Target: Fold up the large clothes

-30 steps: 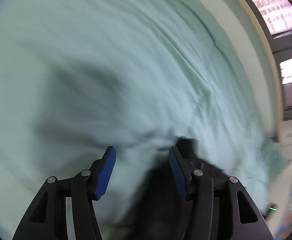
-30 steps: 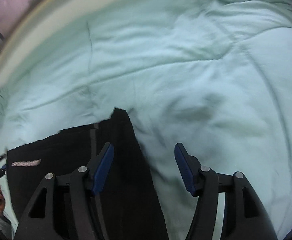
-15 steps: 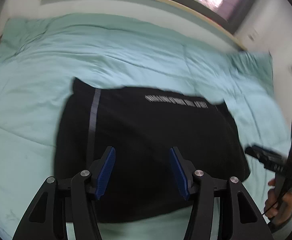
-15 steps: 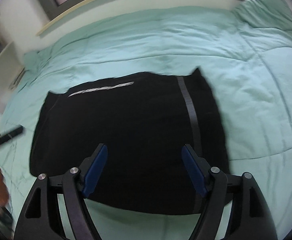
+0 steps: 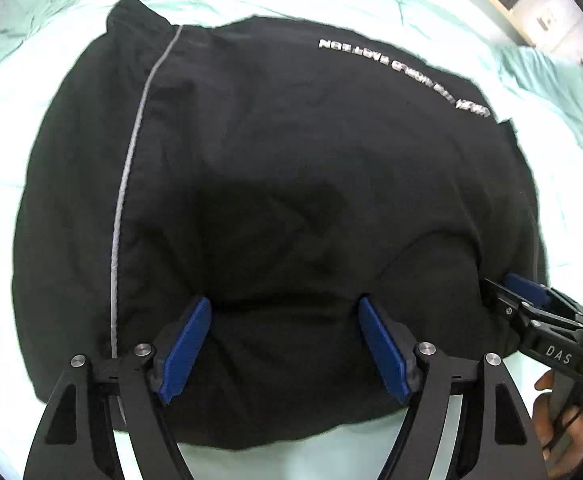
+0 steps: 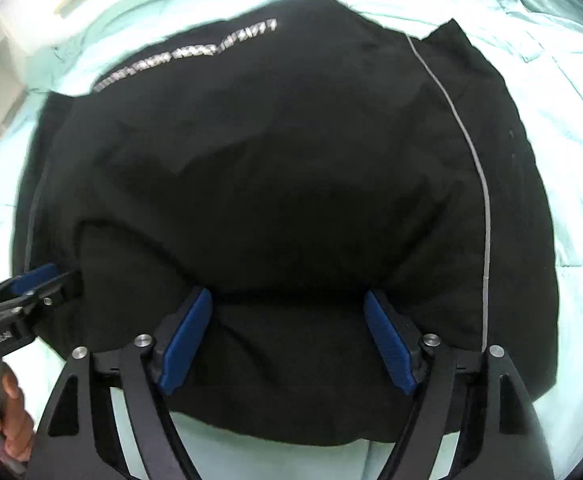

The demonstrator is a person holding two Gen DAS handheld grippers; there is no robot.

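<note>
Left wrist view now has the black garment [image 5: 291,184] filling the frame's middle on the green bed [image 5: 19,152], where a second ago only bedding showed. Both the left gripper [image 5: 285,344] and right gripper [image 6: 287,340] have just been opening, empty, above the garment's near edge, so a fold looks finished.

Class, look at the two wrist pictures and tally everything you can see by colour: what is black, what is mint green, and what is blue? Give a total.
Black: 3, the folded garment, the left gripper frame and the right gripper frame
Mint green: 1, the bedspread
Blue: 4, the pads on the fingers, two per gripper
Total: 8
</note>
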